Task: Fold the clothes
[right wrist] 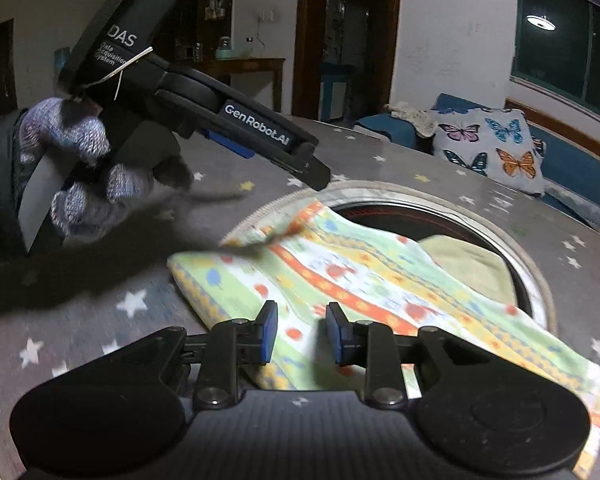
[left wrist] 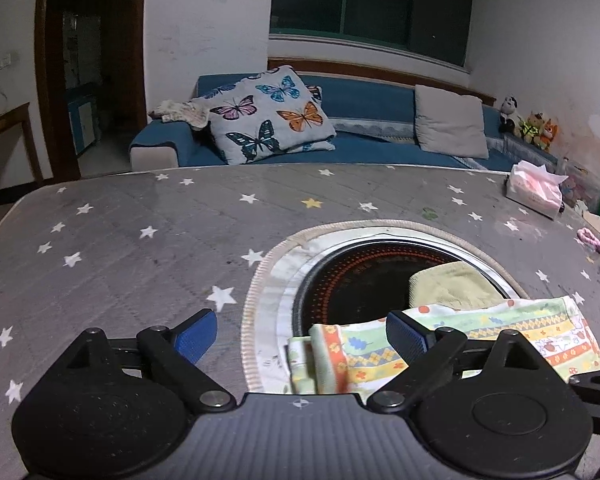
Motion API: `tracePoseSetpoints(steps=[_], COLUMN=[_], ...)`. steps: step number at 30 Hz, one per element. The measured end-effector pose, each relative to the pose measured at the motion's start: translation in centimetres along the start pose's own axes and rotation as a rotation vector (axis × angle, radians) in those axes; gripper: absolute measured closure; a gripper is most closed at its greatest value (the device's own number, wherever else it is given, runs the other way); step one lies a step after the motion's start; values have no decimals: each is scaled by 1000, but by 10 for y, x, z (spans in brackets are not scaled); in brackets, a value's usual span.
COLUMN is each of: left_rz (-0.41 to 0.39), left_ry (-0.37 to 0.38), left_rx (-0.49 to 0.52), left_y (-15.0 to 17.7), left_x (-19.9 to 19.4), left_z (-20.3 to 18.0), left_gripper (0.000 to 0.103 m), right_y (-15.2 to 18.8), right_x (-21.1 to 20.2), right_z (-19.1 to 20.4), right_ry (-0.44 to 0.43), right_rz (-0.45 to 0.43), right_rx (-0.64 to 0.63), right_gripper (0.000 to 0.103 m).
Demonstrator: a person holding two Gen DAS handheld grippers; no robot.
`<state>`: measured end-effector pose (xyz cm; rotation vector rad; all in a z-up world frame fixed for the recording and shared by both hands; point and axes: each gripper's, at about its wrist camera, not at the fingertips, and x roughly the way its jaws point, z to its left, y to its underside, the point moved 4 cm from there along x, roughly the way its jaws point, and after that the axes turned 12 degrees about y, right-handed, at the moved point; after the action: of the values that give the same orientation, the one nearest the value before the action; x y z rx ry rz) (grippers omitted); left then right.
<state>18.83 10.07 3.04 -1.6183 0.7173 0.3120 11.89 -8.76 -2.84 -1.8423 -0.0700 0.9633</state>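
The fold looked partly done: the patterned cloth [right wrist: 340, 276] lay on the star-print table [left wrist: 112, 220], draped over the rim of the round cooktop [left wrist: 356, 276] and a yellow-green cloth [left wrist: 448, 284], its left edge already doubled over. The next move probably called for pinching a free edge and carrying it across. The left gripper [left wrist: 302, 332] stood released, jaws wide, holding nothing, over the cloth's left end. The right gripper [right wrist: 302, 332] hung partly open above the cloth, gripping nothing
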Motion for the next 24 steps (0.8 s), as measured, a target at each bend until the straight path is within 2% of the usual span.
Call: tracePoseSetpoints(steps=[10, 16, 19, 24], left_rz=[10, 24, 35, 43], left_ry=[0, -19, -52, -78], left_rx=[-20, 20, 47, 45], left_y=[10, 18, 23, 30], left_x=[-1, 5, 12, 19], left_z=[5, -3, -7, -8], left_gripper=[8, 4, 4, 4], right_y=[-8, -5, 0, 21], right_x=[16, -1, -13, -32], right_z=[40, 31, 11, -30], right_ry=[-130, -153, -126, -24], right_rz=[1, -3, 6, 36], right_rx=[-60, -32, 25, 113], right_gripper=[77, 77, 76, 76])
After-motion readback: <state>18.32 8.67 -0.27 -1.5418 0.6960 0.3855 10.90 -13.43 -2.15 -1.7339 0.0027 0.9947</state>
